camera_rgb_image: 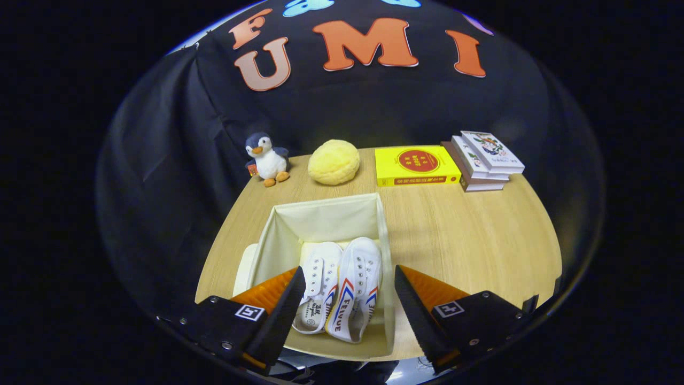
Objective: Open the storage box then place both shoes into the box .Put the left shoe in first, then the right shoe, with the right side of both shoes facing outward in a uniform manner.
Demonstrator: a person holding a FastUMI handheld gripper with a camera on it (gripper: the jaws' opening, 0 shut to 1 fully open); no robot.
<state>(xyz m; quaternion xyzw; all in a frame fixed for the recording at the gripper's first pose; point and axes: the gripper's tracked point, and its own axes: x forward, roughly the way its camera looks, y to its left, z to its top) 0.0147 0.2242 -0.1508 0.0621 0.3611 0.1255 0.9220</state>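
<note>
both shoes (342, 286) lay in the open box (326, 214); gripper (347, 299) hung above them, fingers spread, holding nothing; best lifted straight clear.

Shoes (342, 286) side by side – inside box (326, 214).

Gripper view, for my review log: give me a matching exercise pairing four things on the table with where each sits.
Things:
1. shoes
2. plush penguin
3. yellow book
4. tongs

Places:
A. beside the stacked books
B. open, above the storage box
C. inside the box, side by side
D. beside the yellow plush ball

Pairs: 1-C, 2-D, 3-A, 4-B
</note>
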